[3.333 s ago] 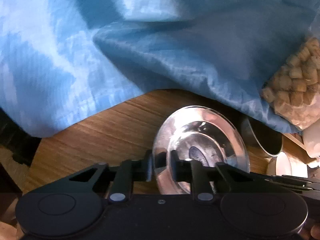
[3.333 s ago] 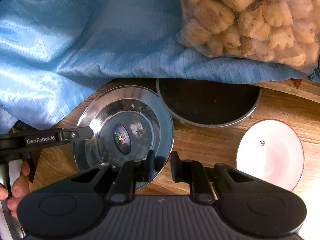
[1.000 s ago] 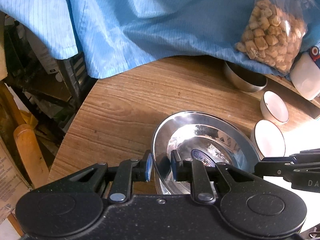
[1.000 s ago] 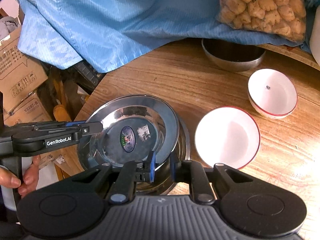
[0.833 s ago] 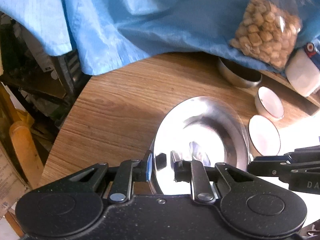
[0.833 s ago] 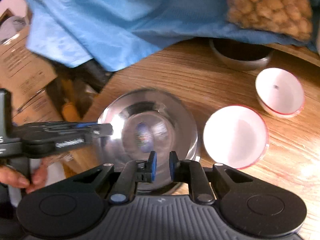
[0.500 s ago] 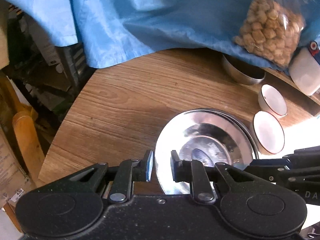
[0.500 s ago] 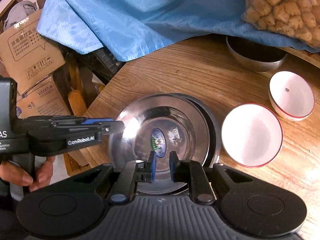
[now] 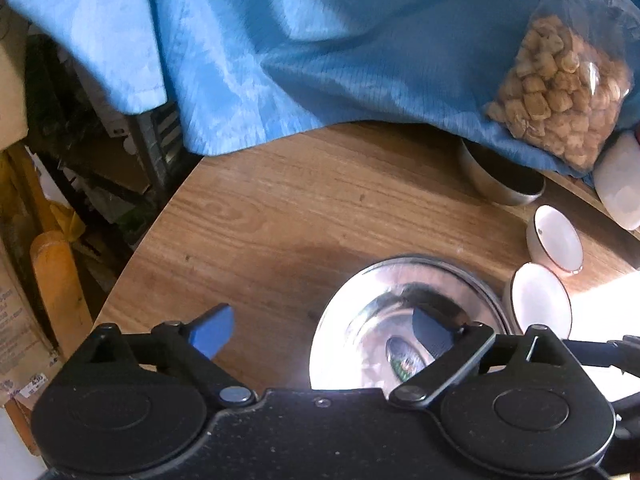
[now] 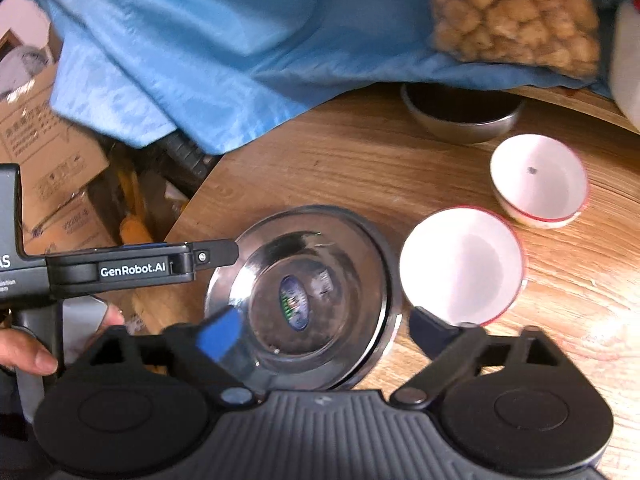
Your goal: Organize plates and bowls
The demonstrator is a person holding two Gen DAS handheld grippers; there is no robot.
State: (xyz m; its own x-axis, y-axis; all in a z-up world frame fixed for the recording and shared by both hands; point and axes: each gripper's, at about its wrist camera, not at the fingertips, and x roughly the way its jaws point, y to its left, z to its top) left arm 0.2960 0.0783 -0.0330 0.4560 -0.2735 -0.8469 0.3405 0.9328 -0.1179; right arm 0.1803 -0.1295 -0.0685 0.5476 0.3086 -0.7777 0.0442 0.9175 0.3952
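A shiny steel plate (image 9: 360, 312) (image 10: 320, 248) with a sticker in its middle lies on top of a second steel plate (image 10: 390, 320) on the wooden table (image 9: 280, 220). My left gripper (image 9: 320, 334) has its jaws opening wide over the plate's left rim, the pads clear of it. My right gripper (image 10: 324, 334) is also opening, spread across the plate's near rim without touching it. Two white red-rimmed bowls (image 10: 460, 268) (image 10: 538, 180) stand to the right of the plates. A steel bowl (image 10: 460, 116) sits behind them, half under the cloth.
A blue cloth (image 9: 320, 60) covers the back of the table, with a bag of puffed snacks (image 9: 556, 92) on it. A white container (image 9: 618, 188) is at the far right. The table's curved edge (image 9: 160, 216) drops to cardboard boxes (image 10: 44, 148) at the left.
Both grippers, which were shut on the steel plate's rim, have opened wide and let go of it. The plate came down flat onto the other steel plate.
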